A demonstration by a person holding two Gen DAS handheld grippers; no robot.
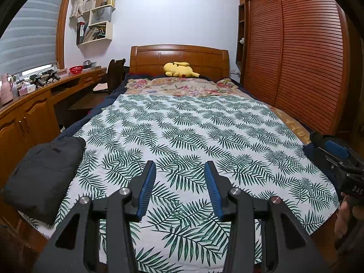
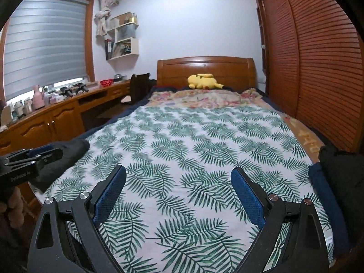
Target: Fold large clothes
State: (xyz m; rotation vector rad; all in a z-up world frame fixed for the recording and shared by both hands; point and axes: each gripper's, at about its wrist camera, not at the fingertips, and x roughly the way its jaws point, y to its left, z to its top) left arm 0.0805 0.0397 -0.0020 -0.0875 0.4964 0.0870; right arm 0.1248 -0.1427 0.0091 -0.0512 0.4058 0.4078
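In front of both grippers lay a bed with a leaf sheet point(image 1: 193, 136) spread flat on it. The left gripper point(image 1: 179, 170) hung above the near end of the sheet with its jaws apart and nothing between them. The right gripper point(image 2: 178, 177) hung there too, spread even wider, and it held nothing. To the left of the left gripper, near it, a dark folded garment point(image 1: 43, 177) sat on the bed's edge. To the right of the right gripper lay a dark pile point(image 2: 341, 182), maybe more clothes. It looked like a pause between folds. Next, a gripper would likely need to reach to the pile, pinch an edge and pull the cloth out flat.
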